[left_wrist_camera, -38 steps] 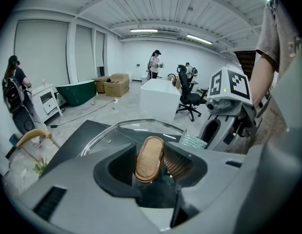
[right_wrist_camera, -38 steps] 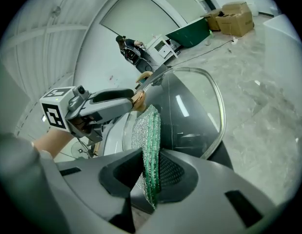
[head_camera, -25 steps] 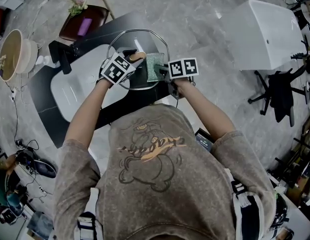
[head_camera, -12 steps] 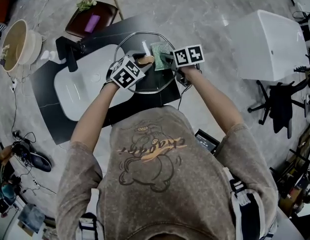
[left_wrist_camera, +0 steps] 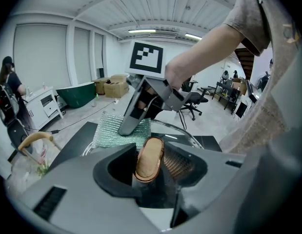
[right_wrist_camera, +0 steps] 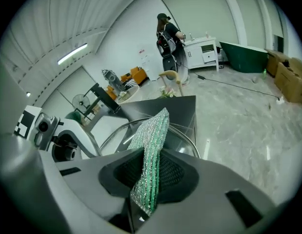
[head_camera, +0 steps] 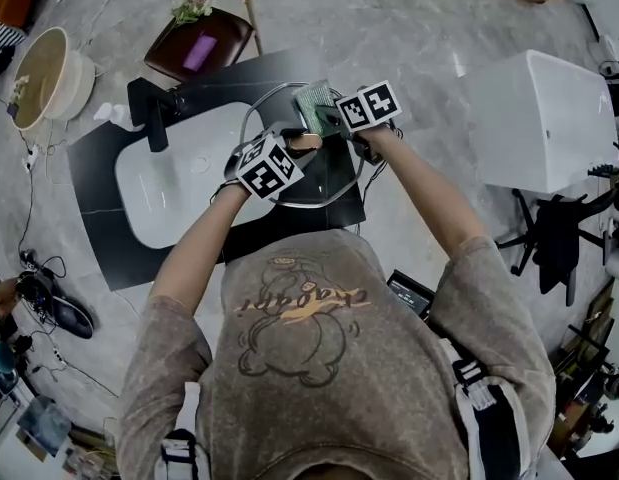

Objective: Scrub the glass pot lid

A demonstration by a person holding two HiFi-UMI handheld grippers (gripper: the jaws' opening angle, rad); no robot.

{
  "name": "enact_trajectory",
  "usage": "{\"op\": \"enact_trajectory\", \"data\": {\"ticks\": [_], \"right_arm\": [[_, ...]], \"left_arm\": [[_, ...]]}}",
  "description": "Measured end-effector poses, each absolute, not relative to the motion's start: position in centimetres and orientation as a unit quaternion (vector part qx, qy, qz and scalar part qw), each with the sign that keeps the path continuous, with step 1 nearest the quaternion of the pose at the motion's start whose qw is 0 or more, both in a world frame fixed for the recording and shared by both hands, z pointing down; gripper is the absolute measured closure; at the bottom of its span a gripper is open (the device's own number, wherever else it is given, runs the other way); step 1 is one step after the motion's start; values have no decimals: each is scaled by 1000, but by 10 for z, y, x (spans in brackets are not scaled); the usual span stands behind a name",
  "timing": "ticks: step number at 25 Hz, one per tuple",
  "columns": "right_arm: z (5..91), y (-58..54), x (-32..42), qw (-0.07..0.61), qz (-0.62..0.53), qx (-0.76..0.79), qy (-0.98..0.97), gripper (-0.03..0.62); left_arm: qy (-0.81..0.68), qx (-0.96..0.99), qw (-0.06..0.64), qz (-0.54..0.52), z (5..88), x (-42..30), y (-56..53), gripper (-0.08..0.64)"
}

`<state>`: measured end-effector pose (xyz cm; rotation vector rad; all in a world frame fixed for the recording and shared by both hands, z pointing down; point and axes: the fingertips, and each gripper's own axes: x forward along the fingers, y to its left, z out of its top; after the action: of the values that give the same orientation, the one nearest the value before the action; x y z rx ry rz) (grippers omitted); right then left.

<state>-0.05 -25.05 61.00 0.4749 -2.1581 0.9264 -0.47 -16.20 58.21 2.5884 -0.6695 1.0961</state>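
Moved: the scrub pad (head_camera: 314,108) has swung from about 3 o'clock of the knob (head_camera: 307,141) round to about 12 o'clock, out toward the lid's far rim. Both grippers and the lid now sit higher and further right in the head view.
Left gripper (head_camera: 294,146): nearest the person. Its jaws are clenched on the wooden knob, which fills the gap between them in the left gripper view.
Glass pot lid (head_camera: 334,178): held by that knob over the black tabletop (head_camera: 99,218), at 3 o'clock of the white sink (head_camera: 179,183). I cannot tell whether its rim rests on the tabletop.
Right gripper (head_camera: 329,118): just beyond the knob. Its jaws are clamped on the green scrub pad, which sticks out ahead of them and appears to lie flat against the glass.
Faucet (head_camera: 149,113): at 10 o'clock of the lid, well apart and not in use.
Step in hand: scrubbing seems under way, one gripper steadying the lid and the other working the pad over the top face. The far portion is being covered.
Next move: probably carrying the pad on round the knob to the unscrubbed arc. That calls for steady downward pressure, a firm grip on the knob so the lid does not spin or tip, and keeping the pad clear of the left jaws.
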Motion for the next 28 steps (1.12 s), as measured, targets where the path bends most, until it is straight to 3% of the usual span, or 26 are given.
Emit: {"op": "enact_trajectory", "data": {"ticks": [22,28], "right_arm": [[603,-212,-100,483,197,-97,-847,505],[598,-207,-106,488,207,-163,-832,505]], "left_arm": [[-244,887,129,369,579,-1,-164,379],[-246,889,129,365,577,0,-164,377]]}}
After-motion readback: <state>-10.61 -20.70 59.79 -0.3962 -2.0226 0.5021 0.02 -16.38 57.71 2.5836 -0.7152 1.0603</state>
